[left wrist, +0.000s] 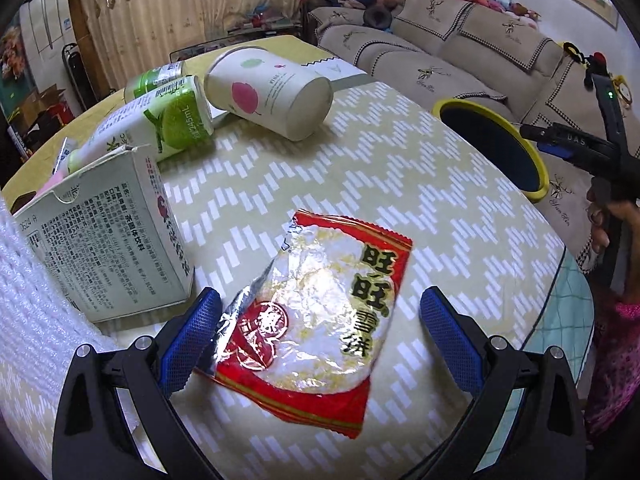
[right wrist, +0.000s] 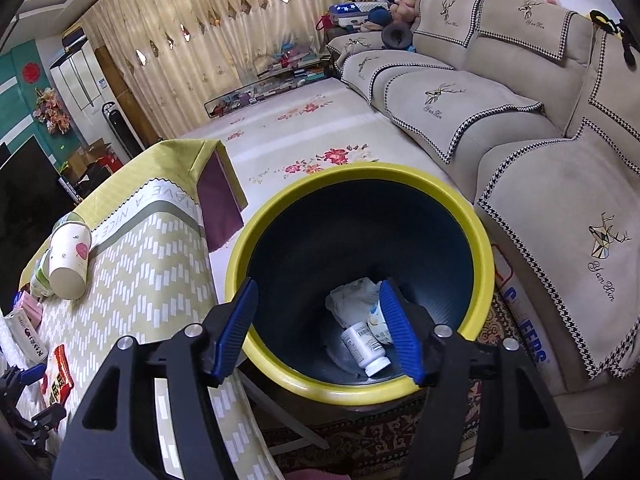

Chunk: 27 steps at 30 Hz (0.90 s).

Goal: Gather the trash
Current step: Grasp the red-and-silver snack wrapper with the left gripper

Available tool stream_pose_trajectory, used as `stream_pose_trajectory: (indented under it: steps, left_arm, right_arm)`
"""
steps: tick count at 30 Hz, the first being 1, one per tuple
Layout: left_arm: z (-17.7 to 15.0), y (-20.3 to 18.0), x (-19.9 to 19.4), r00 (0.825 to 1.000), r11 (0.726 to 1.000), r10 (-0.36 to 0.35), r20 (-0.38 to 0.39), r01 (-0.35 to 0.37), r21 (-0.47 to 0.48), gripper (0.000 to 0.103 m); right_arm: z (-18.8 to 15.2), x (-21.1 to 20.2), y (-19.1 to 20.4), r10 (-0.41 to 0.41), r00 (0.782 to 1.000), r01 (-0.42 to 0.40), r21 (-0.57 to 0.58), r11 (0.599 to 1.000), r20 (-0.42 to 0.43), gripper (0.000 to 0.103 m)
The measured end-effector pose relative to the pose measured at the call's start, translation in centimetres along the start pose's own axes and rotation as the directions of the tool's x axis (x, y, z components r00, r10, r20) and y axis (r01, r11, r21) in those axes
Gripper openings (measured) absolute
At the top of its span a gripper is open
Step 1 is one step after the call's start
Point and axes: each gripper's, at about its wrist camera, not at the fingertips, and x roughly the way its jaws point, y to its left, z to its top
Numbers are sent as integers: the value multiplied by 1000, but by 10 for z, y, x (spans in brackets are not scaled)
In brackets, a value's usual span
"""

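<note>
a: while i look down my left gripper (left wrist: 320, 340), i see its blue fingers (left wrist: 190, 344) spread wide, one on each side of the red snack wrapper (left wrist: 316, 320). the wrapper lies flat on the table (left wrist: 400, 184). i can't tell if the left finger touches its torn edge.

b: what else is on the table?

a: a grey carton (left wrist: 108, 236) just beside the wrapper, a green drink box (left wrist: 168, 120) behind it, and a paper cup (left wrist: 268, 92) lying on its side.

b: and your right gripper (right wrist: 320, 332)?

a: i hold it over the yellow bin (right wrist: 360, 388), which stands beside the table. its jaws are wide too, with nothing in them. down in the bin i see a white bottle (right wrist: 366, 348) and some crumpled paper (right wrist: 352, 296).
</note>
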Motion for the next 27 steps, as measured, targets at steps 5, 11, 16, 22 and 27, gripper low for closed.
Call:
stream_pose_trajectory:
  steps: [5,11,16,22,27]
  left_arm:
    - [0,-3,3,1000,1000,17,8,-18,6,90]
    - [-3,-5,-11,1000,1000,-1,17,1,-8,48]
    - [-4,-10,-16,999,999,-50,10,51,-19,33]
    - [5,-23,-22,993,993,-118,16,119,-27,33]
    - [36,-48,-25,989,989,-144,43,142,41,33]
  right_arm:
    - [-2,0,1,10,1000,-10,3,1000,-3,61]
    - [-5,-1,4,25,1000,-25,2,1000,-3,61]
    - [-7,-8,3,34,999,-34,3,999,5,61]
    - [-7,-22,-5,38,999,-39,23,999,32,61]
    - [-5,-37,-15,29,998,-31,37,999,64,61]
